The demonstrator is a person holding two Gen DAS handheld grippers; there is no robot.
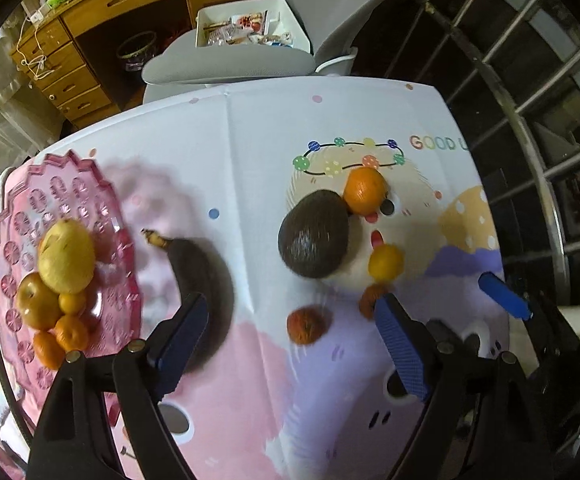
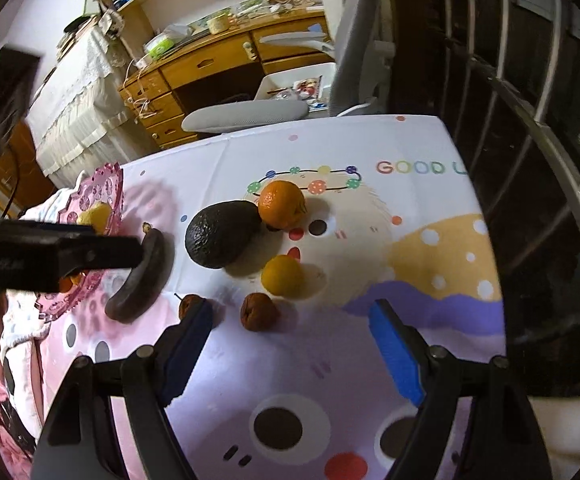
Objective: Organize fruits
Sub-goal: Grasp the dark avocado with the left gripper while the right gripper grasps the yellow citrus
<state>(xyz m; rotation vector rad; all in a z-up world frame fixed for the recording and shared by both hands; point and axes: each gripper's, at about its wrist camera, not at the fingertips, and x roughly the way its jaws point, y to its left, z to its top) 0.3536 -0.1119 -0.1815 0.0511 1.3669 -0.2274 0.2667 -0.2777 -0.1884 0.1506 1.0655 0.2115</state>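
Both tools hang spread and empty over the worktop (image 2: pixel 410 140). In the left wrist view the left hand-held gripper (image 1: pixel 294 340) has its blue pads apart, nothing between them; the blackened banana (image 1: pixel 201 280) lies just beside its left pad, lower left of centre. The right hand-held gripper (image 2: pixel 294 344) is likewise released.

The pink cut-glass plate (image 1: pixel 69 184) at the left edge already carries a yellow pear-like fruit (image 1: pixel 65 256), an apple (image 1: pixel 35 300) and small oranges. Still loose, in the middle of the frame: a dark avocado (image 1: pixel 314 236) touching a large orange (image 1: pixel 364 190), a smaller yellow-orange citrus (image 1: pixel 386 262) and two shrivelled reddish fruits (image 2: pixel 257 312).

The banana looks overripe, so probably soft and easily squashed; taking it across its middle with light pressure seems safest. The avocado is likely heavier and rounded, best gripped across its broad belly. The citrus may roll.
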